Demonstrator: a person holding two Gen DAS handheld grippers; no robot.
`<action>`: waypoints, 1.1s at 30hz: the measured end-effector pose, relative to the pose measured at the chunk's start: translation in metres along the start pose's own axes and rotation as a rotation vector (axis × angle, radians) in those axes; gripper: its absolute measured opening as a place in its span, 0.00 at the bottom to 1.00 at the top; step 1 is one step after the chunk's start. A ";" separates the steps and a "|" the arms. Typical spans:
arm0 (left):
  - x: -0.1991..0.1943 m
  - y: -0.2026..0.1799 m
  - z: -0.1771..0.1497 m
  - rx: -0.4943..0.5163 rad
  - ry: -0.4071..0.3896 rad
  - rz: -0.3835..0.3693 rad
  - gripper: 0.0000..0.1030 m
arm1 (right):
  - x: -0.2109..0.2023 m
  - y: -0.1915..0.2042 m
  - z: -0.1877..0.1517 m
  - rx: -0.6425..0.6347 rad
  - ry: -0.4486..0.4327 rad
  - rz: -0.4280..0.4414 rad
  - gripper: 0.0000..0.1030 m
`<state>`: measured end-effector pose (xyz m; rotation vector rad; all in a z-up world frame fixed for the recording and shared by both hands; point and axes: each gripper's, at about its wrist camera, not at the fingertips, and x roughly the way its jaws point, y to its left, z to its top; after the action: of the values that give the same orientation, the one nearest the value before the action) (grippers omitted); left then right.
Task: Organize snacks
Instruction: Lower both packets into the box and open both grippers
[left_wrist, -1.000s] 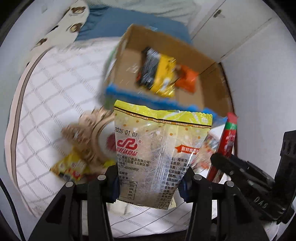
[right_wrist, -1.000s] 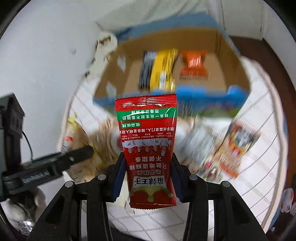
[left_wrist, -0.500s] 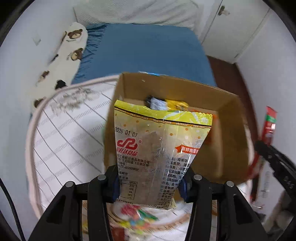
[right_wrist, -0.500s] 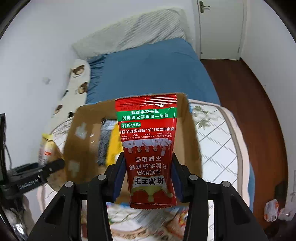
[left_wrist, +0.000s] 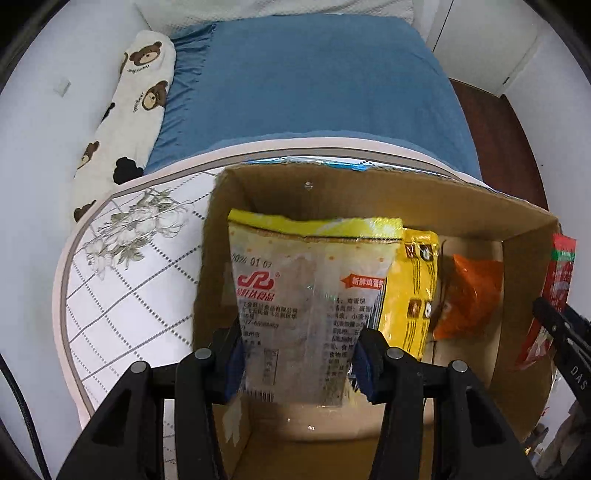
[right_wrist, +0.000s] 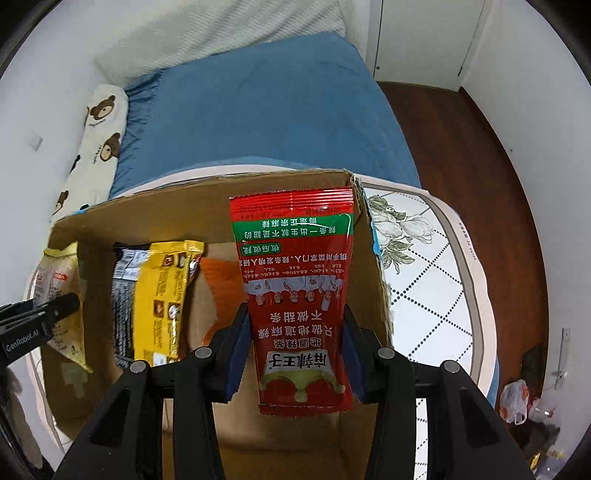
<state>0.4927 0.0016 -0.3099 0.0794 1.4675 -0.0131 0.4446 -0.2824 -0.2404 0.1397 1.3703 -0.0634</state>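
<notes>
My left gripper (left_wrist: 299, 354) is shut on a yellow and clear snack bag (left_wrist: 310, 295) and holds it upright over the left part of an open cardboard box (left_wrist: 258, 184). My right gripper (right_wrist: 295, 354) is shut on a red snack packet (right_wrist: 295, 288) held upright over the right part of the same box (right_wrist: 207, 184). Inside the box lie a yellow and black packet (right_wrist: 159, 295) and an orange packet (left_wrist: 469, 295). Each gripper shows at the edge of the other's view.
The box sits on a white grid-patterned round table (left_wrist: 122, 280) with a flower print. Behind it is a bed with a blue sheet (left_wrist: 314, 81) and a bear-print pillow (left_wrist: 125, 107). Wood floor (right_wrist: 461, 155) and a plastic bag (right_wrist: 515, 400) lie to the right.
Both grippers have moved forward from over the loose snacks on the table to over the box, each still holding its packet. The box now fills the lower part of both views.
</notes>
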 end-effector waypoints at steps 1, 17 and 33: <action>0.004 -0.001 0.002 0.005 0.017 -0.011 0.45 | 0.006 -0.002 0.002 0.009 0.020 0.004 0.51; -0.005 0.004 -0.009 -0.041 -0.036 -0.092 0.74 | 0.012 0.005 -0.008 0.019 0.022 0.023 0.91; -0.069 -0.002 -0.103 -0.018 -0.240 -0.107 0.74 | -0.039 0.019 -0.089 -0.031 -0.110 0.028 0.91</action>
<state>0.3832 0.0033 -0.2515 -0.0151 1.2305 -0.0939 0.3524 -0.2530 -0.2185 0.1276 1.2591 -0.0255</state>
